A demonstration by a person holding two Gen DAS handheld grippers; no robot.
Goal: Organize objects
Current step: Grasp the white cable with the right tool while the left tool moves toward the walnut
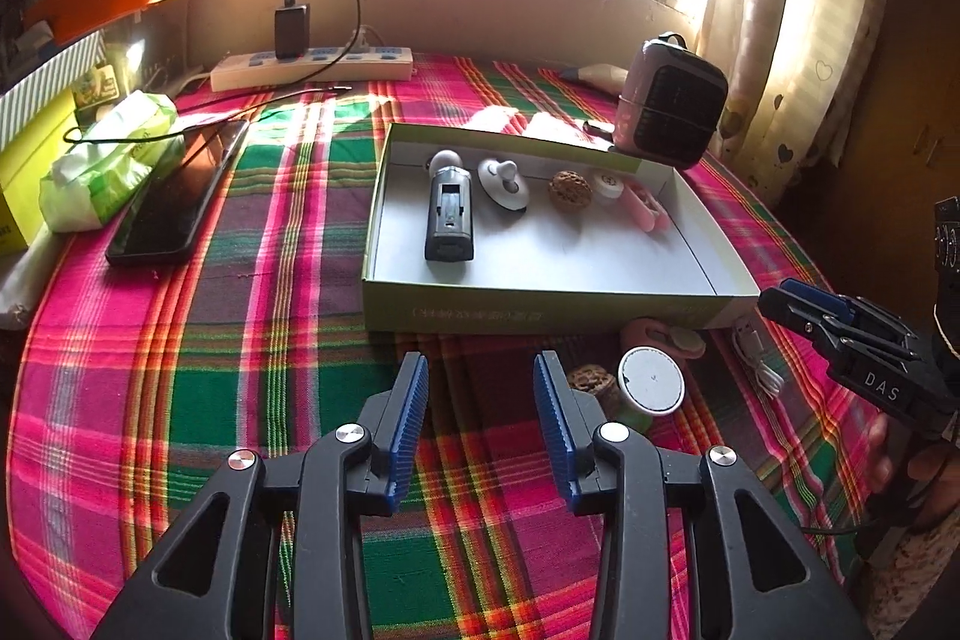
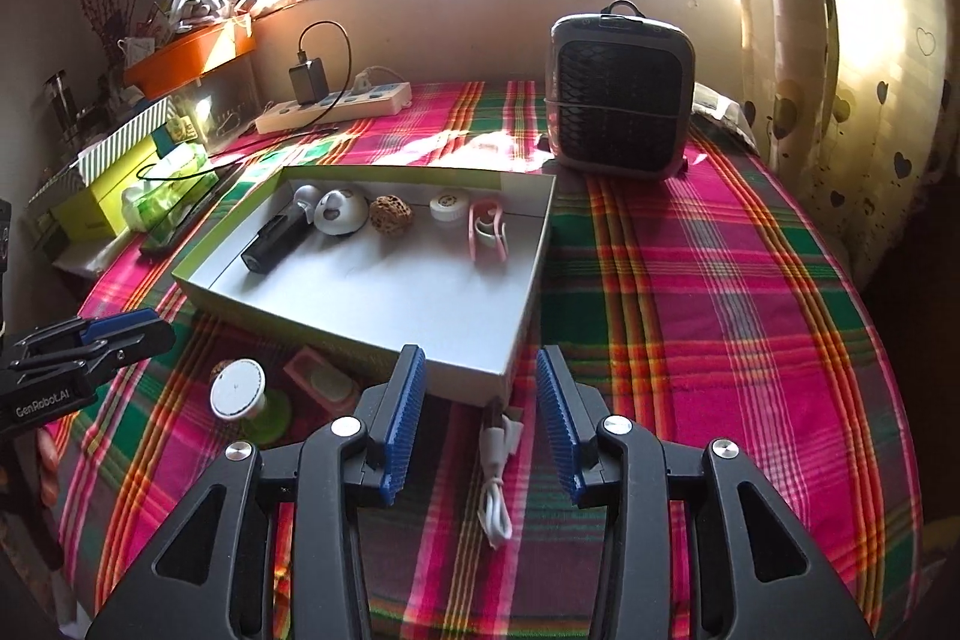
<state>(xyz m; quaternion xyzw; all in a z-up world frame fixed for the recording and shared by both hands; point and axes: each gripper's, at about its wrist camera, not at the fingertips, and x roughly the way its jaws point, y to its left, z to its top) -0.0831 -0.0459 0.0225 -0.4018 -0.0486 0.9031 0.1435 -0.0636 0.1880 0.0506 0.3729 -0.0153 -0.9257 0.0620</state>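
An open green cardboard box [image 1: 543, 313] [image 2: 516, 340] lies on the plaid cloth. It holds a dark handheld device [image 1: 449, 217] [image 2: 277, 241], a white round gadget [image 1: 504, 184] [image 2: 339, 214], a walnut [image 1: 570, 188] [image 2: 390, 214], a small white jar [image 1: 607, 183] [image 2: 445, 207] and a pink clip [image 1: 645, 211] [image 2: 487, 235]. In front of the box lie a white-lidded green container [image 1: 651, 382] [image 2: 237, 388], a second walnut [image 1: 591, 381], a pink item [image 1: 660, 337] [image 2: 318, 376] and a white USB cable [image 2: 497, 466] [image 1: 759, 355]. My left gripper [image 1: 481, 394] is open and empty, left of the container. My right gripper [image 2: 480, 388] is open, its fingers either side of the cable.
A small heater [image 1: 672, 103] [image 2: 621, 94] stands behind the box. A power strip with charger [image 1: 312, 64] [image 2: 336, 100], a black phone [image 1: 174, 196], a tissue pack [image 1: 105, 157] and yellow-green boxes [image 1: 24, 160] sit at the left. Curtains [image 2: 840, 40] hang at the right.
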